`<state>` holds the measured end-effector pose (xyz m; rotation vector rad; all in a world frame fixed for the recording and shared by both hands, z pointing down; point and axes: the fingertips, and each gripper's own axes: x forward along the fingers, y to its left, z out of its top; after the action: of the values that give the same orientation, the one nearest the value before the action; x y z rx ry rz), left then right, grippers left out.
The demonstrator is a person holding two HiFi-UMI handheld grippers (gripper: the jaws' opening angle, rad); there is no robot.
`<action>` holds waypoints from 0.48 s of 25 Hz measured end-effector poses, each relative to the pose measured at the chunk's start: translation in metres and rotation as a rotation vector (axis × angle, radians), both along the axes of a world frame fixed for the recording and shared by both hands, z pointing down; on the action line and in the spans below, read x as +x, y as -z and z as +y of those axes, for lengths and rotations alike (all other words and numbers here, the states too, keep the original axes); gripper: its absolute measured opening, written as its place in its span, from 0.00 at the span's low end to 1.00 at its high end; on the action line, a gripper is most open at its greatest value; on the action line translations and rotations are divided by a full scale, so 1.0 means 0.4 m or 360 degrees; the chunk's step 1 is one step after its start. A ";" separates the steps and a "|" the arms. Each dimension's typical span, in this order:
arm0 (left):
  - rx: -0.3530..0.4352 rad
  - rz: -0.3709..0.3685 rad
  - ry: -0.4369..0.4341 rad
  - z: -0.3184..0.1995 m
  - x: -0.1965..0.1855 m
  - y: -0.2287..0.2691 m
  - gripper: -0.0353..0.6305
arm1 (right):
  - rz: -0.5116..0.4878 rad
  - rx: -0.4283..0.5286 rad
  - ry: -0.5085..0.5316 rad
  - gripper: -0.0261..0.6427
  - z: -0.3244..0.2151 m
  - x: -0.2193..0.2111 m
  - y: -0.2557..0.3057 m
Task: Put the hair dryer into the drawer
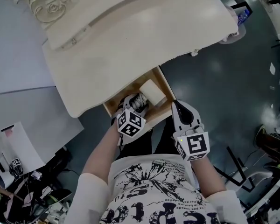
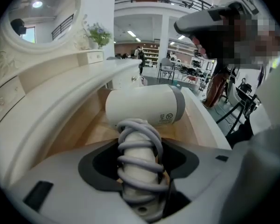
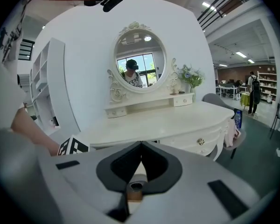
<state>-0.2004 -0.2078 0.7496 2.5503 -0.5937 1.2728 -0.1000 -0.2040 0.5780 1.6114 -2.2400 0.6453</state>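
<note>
Hair dryer: clamped in the left gripper. The jaws stand wide and press on both sides of the handle. A grey cord is wound around the handle in several turns. The white barrel projects beyond the jaw tips, crosswise to them, and sits over the wooden floor of the open drawer. Whether the barrel touches that floor cannot be determined.

In the head view, the left gripper points down into the drawer, which stands pulled out from under the white dressing table.

Right gripper: positioned to the right of the left gripper, just outside the drawer's right wall. Its own view shows the jaws of the right gripper closed together, aimed towards the table's oval mirror.
</note>
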 end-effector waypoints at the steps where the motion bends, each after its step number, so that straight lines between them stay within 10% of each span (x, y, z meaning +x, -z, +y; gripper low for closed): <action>1: -0.0012 -0.0017 -0.0031 0.006 0.009 -0.012 0.45 | 0.0000 -0.0014 -0.0006 0.06 0.004 0.007 -0.006; 12: -0.0079 -0.0133 -0.0184 0.029 0.037 -0.098 0.45 | 0.0005 -0.0034 -0.0014 0.06 -0.013 0.041 -0.016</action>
<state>-0.1854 -0.1961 0.7889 2.5340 -0.4302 1.4194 -0.0835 -0.2094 0.5843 1.6118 -2.2177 0.6666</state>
